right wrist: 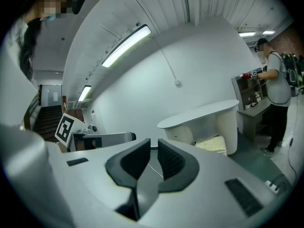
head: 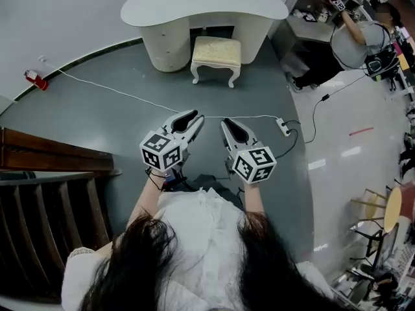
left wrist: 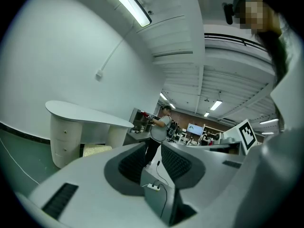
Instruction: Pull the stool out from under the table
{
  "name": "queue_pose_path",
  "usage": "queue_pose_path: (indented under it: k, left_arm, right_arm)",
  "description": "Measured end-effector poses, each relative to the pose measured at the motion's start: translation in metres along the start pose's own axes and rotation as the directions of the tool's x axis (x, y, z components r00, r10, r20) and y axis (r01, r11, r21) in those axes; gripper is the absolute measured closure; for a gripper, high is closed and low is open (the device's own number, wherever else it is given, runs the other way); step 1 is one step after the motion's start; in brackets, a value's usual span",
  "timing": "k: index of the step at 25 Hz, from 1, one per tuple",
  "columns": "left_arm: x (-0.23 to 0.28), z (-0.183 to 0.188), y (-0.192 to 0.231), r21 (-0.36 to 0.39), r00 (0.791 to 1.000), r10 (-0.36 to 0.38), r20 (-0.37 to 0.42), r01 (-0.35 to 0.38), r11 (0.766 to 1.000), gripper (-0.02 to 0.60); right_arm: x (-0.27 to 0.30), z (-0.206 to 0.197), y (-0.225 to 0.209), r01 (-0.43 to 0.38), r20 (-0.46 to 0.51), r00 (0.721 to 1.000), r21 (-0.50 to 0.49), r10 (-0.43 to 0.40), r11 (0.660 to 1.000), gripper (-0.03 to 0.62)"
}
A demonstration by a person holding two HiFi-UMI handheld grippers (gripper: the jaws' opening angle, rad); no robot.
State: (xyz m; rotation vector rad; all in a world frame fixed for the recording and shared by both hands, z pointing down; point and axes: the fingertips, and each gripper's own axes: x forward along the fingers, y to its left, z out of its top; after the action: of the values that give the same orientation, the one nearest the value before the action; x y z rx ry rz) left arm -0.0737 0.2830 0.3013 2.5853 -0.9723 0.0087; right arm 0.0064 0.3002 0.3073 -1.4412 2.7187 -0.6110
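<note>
A white curved table (head: pixel 204 8) stands against the far wall. The stool (head: pixel 216 52), white-legged with a cream cushion, sits at the table's front opening, its back part under the top. Both grippers are held side by side in front of the person, well short of the stool. My left gripper (head: pixel 194 116) is shut and holds nothing. My right gripper (head: pixel 227 123) is likewise shut and empty. The left gripper view shows the table (left wrist: pixel 85 114) and the cushion (left wrist: pixel 97 149) beyond my left gripper (left wrist: pixel 153 148). In the right gripper view the stool (right wrist: pixel 211 143) lies under the table (right wrist: pixel 199 114), past my right gripper (right wrist: pixel 153 146).
A white cable (head: pixel 130 96) crosses the grey floor between the grippers and the stool and ends at a power strip (head: pixel 283 127). A wooden stair rail (head: pixel 45 173) is at the left. A person (head: pixel 353 41) stands at a counter at the upper right.
</note>
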Motion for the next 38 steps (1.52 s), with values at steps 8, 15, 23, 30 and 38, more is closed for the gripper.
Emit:
queue_pose_path:
  k: [8,15,23,30,38]
  left_arm:
    - [0.018,-0.011,0.001,0.014,0.998,0.068,-0.013,-0.067,0.998,0.468]
    - [0.025,-0.004,0.021,0.018,0.994,0.103,-0.02,-0.103,0.995,0.468]
    - [0.067,0.006,0.09,0.009,0.994,0.079,-0.069,-0.079,0.997,0.468]
    - [0.112,0.034,0.161,0.02,0.992,0.029,-0.119,-0.027,0.999,0.468]
    - [0.133,0.037,0.24,-0.034,0.984,-0.006,-0.18,-0.001,0.999,0.468]
  right_arm:
    - [-0.002,-0.012,-0.028,-0.052,-0.022,0.998,0.031,0.053,0.998,0.533]
    - [0.015,-0.006,-0.044,-0.056,-0.006,0.998,0.072,0.057,0.996,0.533]
    - [0.073,0.003,-0.079,0.01,-0.03,1.0,0.081,-0.007,0.997,0.533]
    - [0.151,0.024,-0.114,0.077,-0.049,0.996,0.104,-0.072,0.992,0.533]
    - [0.236,0.01,-0.125,0.112,-0.13,0.987,0.155,-0.092,0.981,0.533]
